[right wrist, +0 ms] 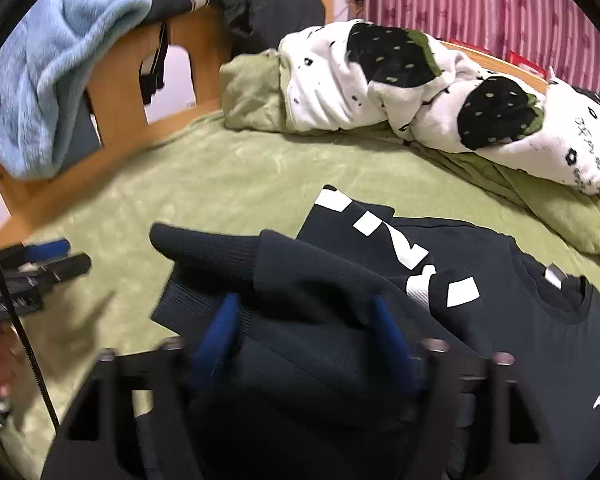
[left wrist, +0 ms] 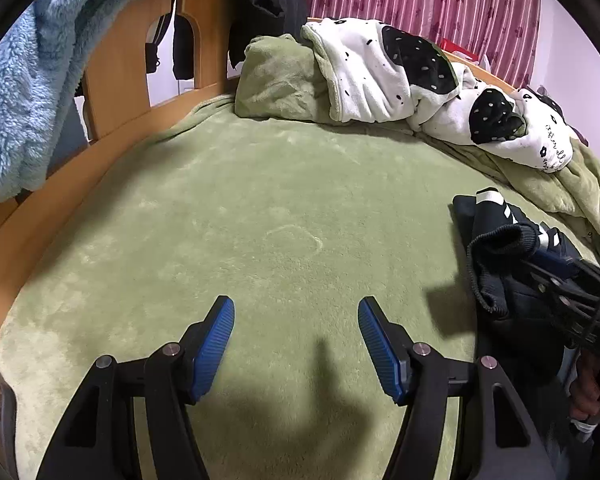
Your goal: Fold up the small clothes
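Note:
A dark navy sweatshirt [right wrist: 480, 320] with white marks lies on the right side of the green bed blanket [left wrist: 280, 200]. My right gripper [right wrist: 304, 302] is over its left part, blurred. A thick bunch of the fabric fills the gap between its blue pads, and a ribbed cuff [right wrist: 204, 244] sticks out to the left, raised off the blanket. The left wrist view shows that gripper [left wrist: 556, 264] at the right edge with the sweatshirt [left wrist: 500, 264] hanging from it. My left gripper [left wrist: 296, 306] hovers open over bare blanket, nothing between its fingers.
A rumpled white quilt with black patches [left wrist: 380, 64] and a green pillow [left wrist: 276, 76] lie along the far side. A light blue fleece [left wrist: 28, 80] and dark clothes hang over the wooden bed frame [left wrist: 116, 80] at left. A person's hand [left wrist: 592, 392] holds the right gripper.

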The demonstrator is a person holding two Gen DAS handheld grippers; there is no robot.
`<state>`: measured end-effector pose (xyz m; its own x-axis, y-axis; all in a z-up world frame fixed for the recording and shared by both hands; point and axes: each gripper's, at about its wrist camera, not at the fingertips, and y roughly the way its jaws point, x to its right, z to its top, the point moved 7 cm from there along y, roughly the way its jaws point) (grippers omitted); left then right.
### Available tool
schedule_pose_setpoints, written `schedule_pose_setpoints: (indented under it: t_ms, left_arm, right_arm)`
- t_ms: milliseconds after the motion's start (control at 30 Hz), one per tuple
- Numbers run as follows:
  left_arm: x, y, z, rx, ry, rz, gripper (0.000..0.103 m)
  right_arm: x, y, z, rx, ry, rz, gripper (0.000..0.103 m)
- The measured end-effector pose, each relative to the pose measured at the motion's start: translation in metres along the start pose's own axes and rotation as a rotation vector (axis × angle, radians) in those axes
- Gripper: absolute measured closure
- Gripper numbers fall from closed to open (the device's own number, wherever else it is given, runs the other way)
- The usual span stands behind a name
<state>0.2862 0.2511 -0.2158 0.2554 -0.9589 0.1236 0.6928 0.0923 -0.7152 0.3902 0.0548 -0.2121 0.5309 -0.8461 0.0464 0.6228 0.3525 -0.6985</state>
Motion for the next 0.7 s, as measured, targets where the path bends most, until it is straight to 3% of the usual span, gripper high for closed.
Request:
schedule_pose_setpoints:
  t_ms: [33,267,433,700]
  left_arm:
    - [0.002,0.0,0.0,0.001,0.002,-0.002,0.041]
    - [0.025,-0.008,0.005,0.006,0.015,-0.027,0.041]
    - [0.047,-0.018,0.009,0.007,0.01,-0.054,0.041]
    - [0.114,-0.035,0.01,0.016,0.078,-0.085,0.041]
  right_arm:
    - [0.0,0.005,-0.003,-0.028,-0.009,0.002,0.099]
    - [0.022,-0.05,-0.006,0.104,0.034,0.03,0.101]
    - [0.064,-0.112,-0.016,0.169,0.07,-0.046,0.101]
    - [0.159,-0.183,-0.052,0.197,0.181,-0.203,0.103]
